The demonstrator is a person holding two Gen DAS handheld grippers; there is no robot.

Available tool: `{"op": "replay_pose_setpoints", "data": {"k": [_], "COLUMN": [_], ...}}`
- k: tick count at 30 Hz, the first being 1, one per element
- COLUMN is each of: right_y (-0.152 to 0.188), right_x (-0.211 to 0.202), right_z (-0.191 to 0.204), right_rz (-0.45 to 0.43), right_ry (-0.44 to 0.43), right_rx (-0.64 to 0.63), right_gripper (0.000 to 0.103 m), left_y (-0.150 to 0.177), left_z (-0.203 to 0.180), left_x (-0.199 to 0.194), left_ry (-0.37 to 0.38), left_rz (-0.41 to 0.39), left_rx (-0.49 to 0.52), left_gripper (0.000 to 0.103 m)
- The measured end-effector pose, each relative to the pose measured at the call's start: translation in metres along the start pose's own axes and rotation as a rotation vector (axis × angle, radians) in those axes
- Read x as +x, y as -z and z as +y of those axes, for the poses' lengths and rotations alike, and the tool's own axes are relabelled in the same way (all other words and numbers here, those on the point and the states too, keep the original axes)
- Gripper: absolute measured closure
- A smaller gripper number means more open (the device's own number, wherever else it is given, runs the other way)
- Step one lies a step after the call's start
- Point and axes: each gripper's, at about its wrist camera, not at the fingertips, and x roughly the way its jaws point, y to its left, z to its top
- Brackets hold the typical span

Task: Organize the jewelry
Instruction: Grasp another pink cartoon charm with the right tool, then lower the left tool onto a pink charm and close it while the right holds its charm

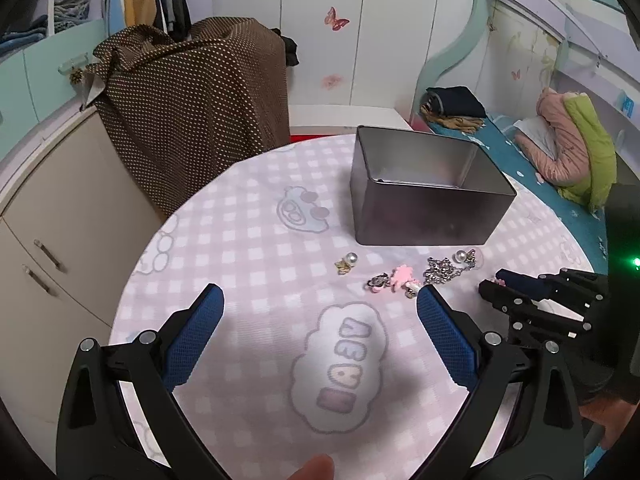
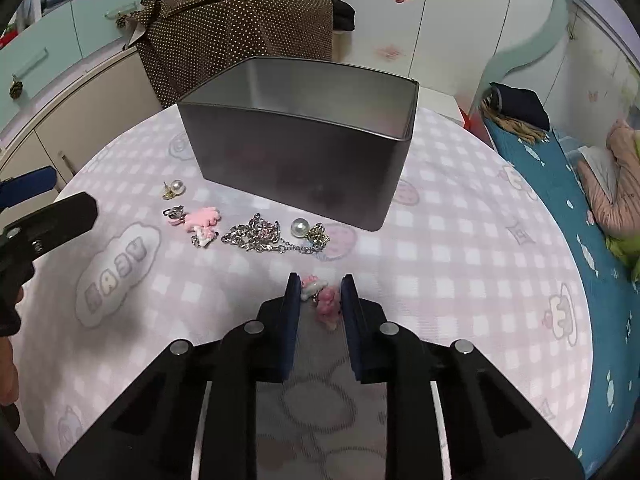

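— Fingers on the right gripper (image 2: 320,292) look almost closed, with a small pink charm (image 2: 326,304) between the two blue pads. Is it gripped?

— Both pads sit right against it, so I read it as pinched, down at the checked cloth (image 2: 460,260) on the round table, in front of the grey tin (image 2: 296,160). That gripper tips steeply downward, its tips at the cloth

— And the other hand?

— On the left gripper (image 1: 320,300) the jaws are spread wide with nothing between them. It angles down over the cloth, hovering above the cloud print (image 1: 340,364), not touching anything. A fingertip (image 1: 316,468) shows at the bottom edge of its view

— Where is the rest of the jewelry?

— Loose on the cloth in a row just in front of the tin: a pearl earring (image 2: 176,189) with a gold piece at the left, then a second pink charm (image 2: 202,220) beside a small clip, then a silver chain (image 2: 256,234), and another pearl (image 2: 299,227) at the right end of the chain. The tin stands open and upright; its visible inside looks bare
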Motion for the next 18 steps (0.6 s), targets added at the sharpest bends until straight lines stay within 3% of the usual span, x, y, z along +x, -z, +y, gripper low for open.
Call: {"op": "replay_pose_setpoints", "data": {"k": [6,15,18], "right_y": [0.003,0.004,0.002], "right_x": [-0.003,-0.013,-0.015], "right_z": [-0.011,-0.024,-0.026], "right_rz": [-0.004,-0.015,-0.019], "right_ry": [-0.031,-0.052,-0.052], "right_rx": [0.058,0.104,0.105], "right_gripper": [0.084,0.084,0.084], "left_y": [-0.003,-0.005,-0.005], "left_z": [-0.011,-0.009,-0.008], "left_x": [0.018,0.055,0.061], "left_ry": [0.020,-0.019,0.000], "left_rz": [0.037,0.088,0.109], "left_rx": [0.011,-0.001,-0.007], "left_gripper": [0.006,0.007,0.013]}}
